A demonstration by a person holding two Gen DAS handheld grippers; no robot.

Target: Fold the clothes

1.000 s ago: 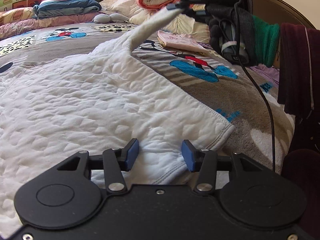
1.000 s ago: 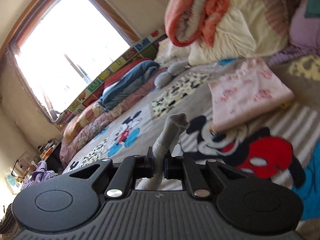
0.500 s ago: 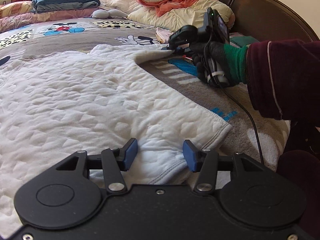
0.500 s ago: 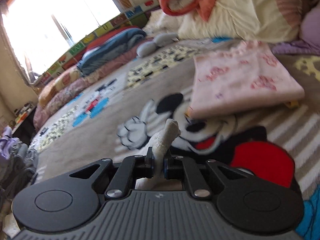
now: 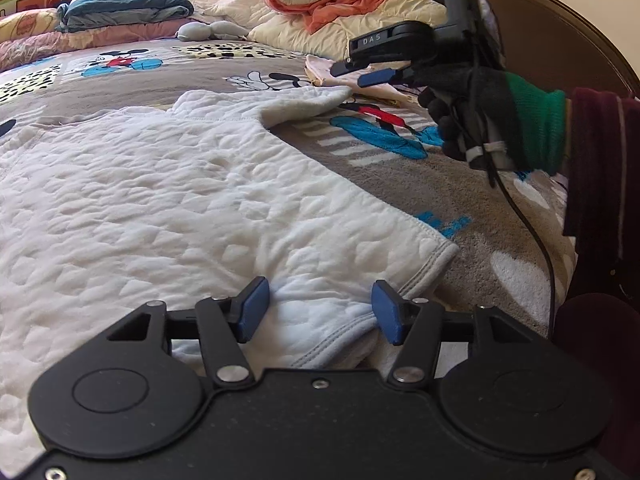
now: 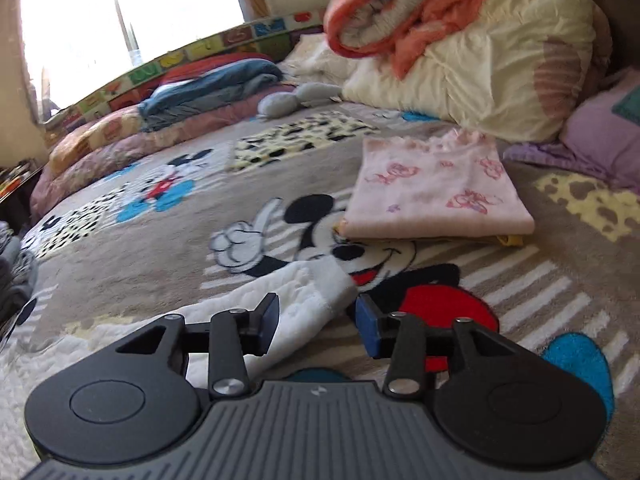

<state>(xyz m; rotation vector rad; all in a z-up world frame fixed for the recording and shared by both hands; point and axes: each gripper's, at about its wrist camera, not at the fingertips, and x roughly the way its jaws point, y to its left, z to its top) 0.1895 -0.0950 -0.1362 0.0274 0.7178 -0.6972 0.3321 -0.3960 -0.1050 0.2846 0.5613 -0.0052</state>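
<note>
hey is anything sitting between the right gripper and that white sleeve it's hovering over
Nothing visible. The right gripper is open, and the white sleeve lies flat on the cartoon blanket directly between its fingers. The folded pink garment lies farther ahead, clear of it.

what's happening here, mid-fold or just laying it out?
Laying it out, by the look of it. A person holds a tool in each hand over a white quilted top spread flat on the Mickey Mouse blanket. The right tool is open, the sleeve end lying loose between its fingers. The left tool is open over the hem corner. No fold is made yet. A folded pink garment lies nearby.
</note>
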